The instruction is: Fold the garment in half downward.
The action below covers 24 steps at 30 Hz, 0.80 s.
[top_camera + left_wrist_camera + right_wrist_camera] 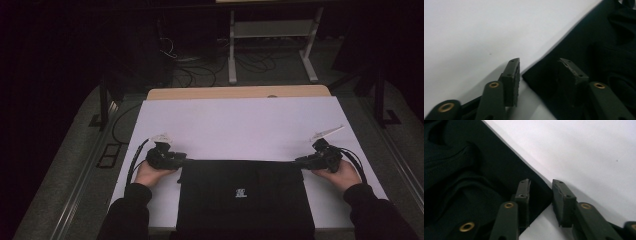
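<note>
A folded black garment (pixel 245 200) with a small white logo lies at the near edge of the white table cover (pixel 240 125). My left gripper (pixel 182 159) sits at its far left corner and my right gripper (pixel 299 161) at its far right corner, each held in a hand. In the left gripper view the garment's (pixel 599 50) corner lies between the jaws of the left gripper (pixel 538 61), which stand apart, and white cover shows beside one pad (pixel 512 82). In the right gripper view the garment's (pixel 461 170) corner reaches between the parted jaws of the right gripper (pixel 541 181).
The white cover stretches bare beyond the garment to the wooden table edge (pixel 240 92). Behind the table a white metal stand (pixel 272 30) and loose cables (pixel 200 70) lie on the dark floor. Cables trail from both grippers.
</note>
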### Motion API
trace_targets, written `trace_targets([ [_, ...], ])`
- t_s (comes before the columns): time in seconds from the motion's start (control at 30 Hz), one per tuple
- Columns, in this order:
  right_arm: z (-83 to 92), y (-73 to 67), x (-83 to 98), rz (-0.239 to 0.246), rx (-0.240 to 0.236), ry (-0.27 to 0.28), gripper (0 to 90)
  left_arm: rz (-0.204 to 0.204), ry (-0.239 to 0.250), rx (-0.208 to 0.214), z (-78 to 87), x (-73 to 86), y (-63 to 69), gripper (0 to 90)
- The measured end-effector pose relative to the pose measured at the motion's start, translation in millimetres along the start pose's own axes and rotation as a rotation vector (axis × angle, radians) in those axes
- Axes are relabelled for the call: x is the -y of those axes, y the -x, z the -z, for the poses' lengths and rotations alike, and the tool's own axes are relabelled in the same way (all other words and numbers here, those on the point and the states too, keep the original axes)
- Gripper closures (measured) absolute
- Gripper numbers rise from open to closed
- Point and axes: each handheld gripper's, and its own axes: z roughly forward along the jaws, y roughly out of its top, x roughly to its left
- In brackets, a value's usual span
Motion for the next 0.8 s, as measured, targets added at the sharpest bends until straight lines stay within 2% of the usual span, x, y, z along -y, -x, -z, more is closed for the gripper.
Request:
trace_targets([
  [0.17, -1.1, 0.7, 0.2, -0.017, -0.024, -0.011, 76.1, -0.025, -0.013, 0.014, -3.3, -0.4, 4.3, 61.8],
  [0.3, -2.4, 0.7, -0.1, -0.039, -0.040, -0.024, 82.8, -0.059, -0.042, -0.009, -5.0, -1.7, 10.8, 74.7],
  [0.4, -2.3, 1.0, 0.1, -0.052, -0.040, -0.023, 83.7, -0.059, -0.054, -0.015, -6.2, -2.9, 14.4, 83.2],
  [0.43, -2.3, 0.5, 0.3, -0.055, -0.038, -0.023, 83.9, -0.071, -0.066, -0.021, -5.4, -3.6, 14.6, 83.8],
  [0.57, -1.9, -0.5, 0.4, -0.064, -0.032, -0.022, 85.1, -0.071, -0.073, -0.048, -2.0, -5.6, 18.4, 85.1],
  [0.67, -1.7, -1.7, 0.4, -0.060, -0.021, -0.021, 85.3, -0.060, -0.051, -0.072, 0.5, -6.7, 22.2, 85.1],
  [0.73, -1.5, -2.8, 0.5, -0.058, -0.007, -0.016, 85.5, -0.071, -0.049, -0.084, 1.8, -7.5, 24.7, 85.1],
  [0.8, -1.1, -4.8, 1.2, -0.056, 0.006, -0.008, 85.7, -0.082, -0.041, -0.113, 3.3, -8.5, 27.4, 85.2],
])
